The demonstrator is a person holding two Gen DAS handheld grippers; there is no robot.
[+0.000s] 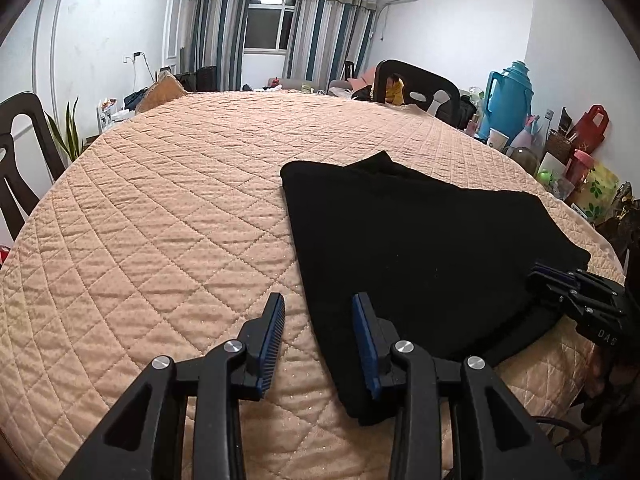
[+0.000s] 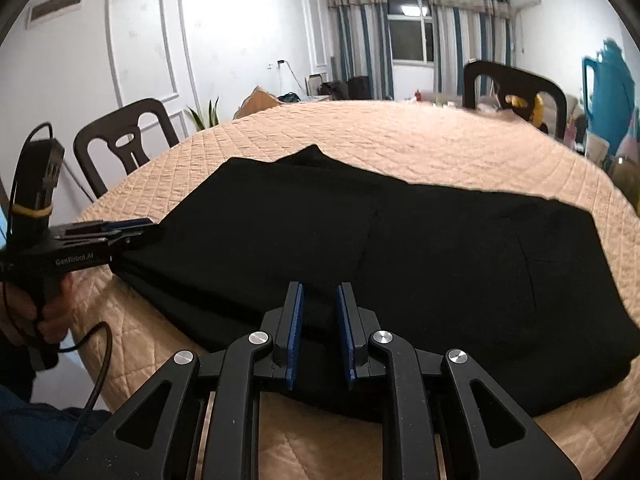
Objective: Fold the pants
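Both tools spread, "GenRobot.AI" on left tool (image 2: 136, 230), above black pants (image 2: 360, 248).

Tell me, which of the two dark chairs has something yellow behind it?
The far right chair: a yellow thing shows through its backrest. The left chair has only a green plant beside it.
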